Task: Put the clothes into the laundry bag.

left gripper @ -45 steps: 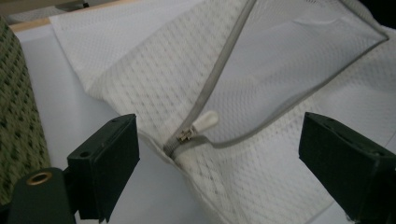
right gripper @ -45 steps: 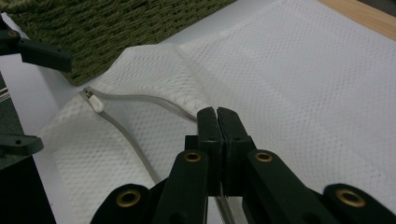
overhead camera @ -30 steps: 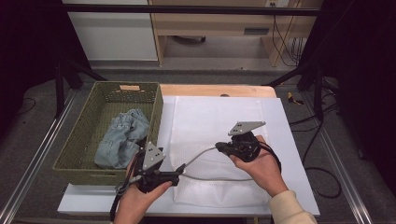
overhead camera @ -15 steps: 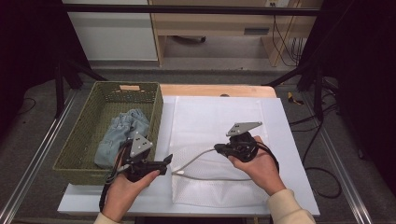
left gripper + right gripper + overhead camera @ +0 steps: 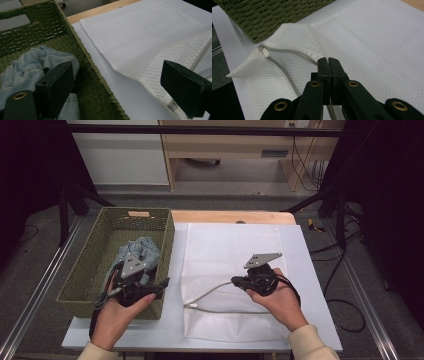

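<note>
White mesh laundry bag [image 5: 235,280] flat on white tabletop [image 5: 320,285], just right of green woven basket [image 5: 95,265]. Zipper [image 5: 284,67] along bag's near-left part, open, grey tape curving out from bag edge; metal pull [image 5: 263,50] at zipper end, at the bag corner nearest basket. Upper mesh layer lifted in a fold, peaked right at the jaws. Right gripper [image 5: 328,62] over bag's near half, well right of basket; jaws clenched tight, grasping upper mesh layer at zipper edge; zipper tape running out from between them. Same gripper in high view [image 5: 235,281], held in right hand [image 5: 277,300], grey three-cornered plate on top, pointing toward basket. Left gripper [image 5: 117,92] over basket's near-right corner, jaws released, standing wide apart, nothing between them; one jaw above basket's inside, other jaw above bag's edge, basket wall between. In high view left gripper [image 5: 162,283] level, tip reaching past basket's right rim toward bag, held in left hand [image 5: 117,312]. Denim garment [image 5: 137,252], light blue, crumpled inside basket against its right wall, mid to near part; close under left gripper's body, contact not clear. Basket handle slot in far wall. Bare wood strip of tabletop beyond bag, right of basket's far corner. Cables on floor far right of basket.
</note>
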The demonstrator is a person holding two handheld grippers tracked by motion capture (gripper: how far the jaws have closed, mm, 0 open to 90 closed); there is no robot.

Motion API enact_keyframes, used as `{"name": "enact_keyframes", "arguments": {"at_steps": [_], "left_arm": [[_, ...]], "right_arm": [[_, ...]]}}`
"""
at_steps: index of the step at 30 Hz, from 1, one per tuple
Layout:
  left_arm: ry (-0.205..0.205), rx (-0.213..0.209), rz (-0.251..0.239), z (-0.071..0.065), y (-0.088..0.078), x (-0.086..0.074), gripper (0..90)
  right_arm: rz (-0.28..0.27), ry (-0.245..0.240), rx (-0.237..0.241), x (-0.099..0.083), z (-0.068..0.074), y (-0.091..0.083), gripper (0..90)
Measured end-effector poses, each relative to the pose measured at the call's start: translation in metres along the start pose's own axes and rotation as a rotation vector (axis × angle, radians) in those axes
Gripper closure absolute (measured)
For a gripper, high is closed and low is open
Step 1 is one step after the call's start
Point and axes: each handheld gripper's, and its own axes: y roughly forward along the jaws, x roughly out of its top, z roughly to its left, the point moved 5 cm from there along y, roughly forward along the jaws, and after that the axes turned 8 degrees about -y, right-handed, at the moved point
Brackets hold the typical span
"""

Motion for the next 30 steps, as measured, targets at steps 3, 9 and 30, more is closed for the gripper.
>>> {"name": "enact_keyframes", "arguments": {"at_steps": [3, 9, 30], "left_arm": [[0.000, 0.009, -0.001, 0.008, -0.006, 0.007, 9.8], [0.006, 0.028, 0.001, 0.022, -0.015, 0.015, 8.5], [-0.010, 0.105, 0.039, 0.069, -0.032, 0.028, 8.2]], "right_arm": [[-0.005, 0.000, 0.001, 0.000, 0.000, -0.001, 89.1], [-0.005, -0.004, 0.003, -0.002, 0.002, -0.001, 89.1], [-0.015, 0.001, 0.014, -0.004, 0.003, 0.001, 89.0]]}}
